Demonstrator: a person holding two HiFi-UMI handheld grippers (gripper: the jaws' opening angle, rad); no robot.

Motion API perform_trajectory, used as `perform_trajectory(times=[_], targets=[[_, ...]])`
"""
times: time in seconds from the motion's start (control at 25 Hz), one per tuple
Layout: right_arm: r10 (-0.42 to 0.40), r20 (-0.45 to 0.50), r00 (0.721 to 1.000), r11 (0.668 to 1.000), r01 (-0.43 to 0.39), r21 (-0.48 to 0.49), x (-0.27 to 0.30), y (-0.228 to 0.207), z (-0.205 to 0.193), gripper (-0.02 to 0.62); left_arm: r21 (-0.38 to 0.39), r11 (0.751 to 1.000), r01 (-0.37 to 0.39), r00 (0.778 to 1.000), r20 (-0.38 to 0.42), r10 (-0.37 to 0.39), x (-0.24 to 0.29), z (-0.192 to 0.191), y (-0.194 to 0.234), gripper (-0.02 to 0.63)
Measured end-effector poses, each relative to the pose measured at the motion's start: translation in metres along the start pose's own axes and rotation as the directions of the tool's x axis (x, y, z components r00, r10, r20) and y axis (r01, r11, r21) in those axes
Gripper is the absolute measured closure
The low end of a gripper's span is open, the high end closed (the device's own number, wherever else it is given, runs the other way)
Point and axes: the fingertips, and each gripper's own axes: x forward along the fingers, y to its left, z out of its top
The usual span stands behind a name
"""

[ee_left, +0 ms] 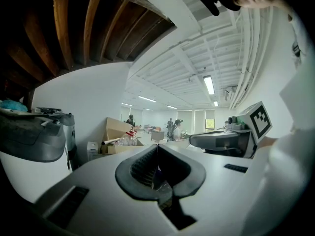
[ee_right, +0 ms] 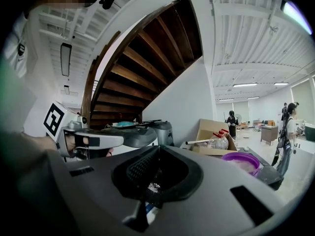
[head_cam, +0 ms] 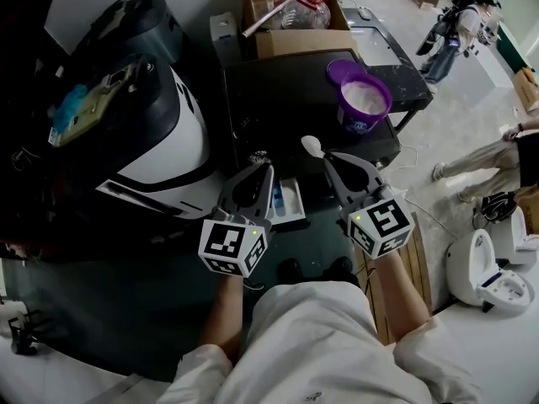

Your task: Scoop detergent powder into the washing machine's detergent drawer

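One round purple plastic tub (head_cam: 360, 121) holds white powder (head_cam: 365, 98), far right; one white-and-blue detergent drawer (head_cam: 290, 201) is open nearer. The left gripper (head_cam: 267, 168) is closed on nothing — the right gripper (head_cam: 329, 155) is clamped on one white plastic spoon (head_cam: 311, 146).

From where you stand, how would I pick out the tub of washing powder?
Find the black machine top in front of the cardboard box. Toward its right edge stands an open purple tub with white powder in it, its lid lying beside it. Tub and lid are the only purple things there.
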Motion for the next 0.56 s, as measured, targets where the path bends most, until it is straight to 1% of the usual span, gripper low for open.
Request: perform_trajectory(times=[0.56], targets=[[0.002,-0.002,1.0,1.0,-0.002,0.002,-0.0028,0.0017,-0.002,0.586,0.001,1.0,0.003,1.0,-0.003,-0.003,-0.0026,-0.0024,-0.0024,0.586]])
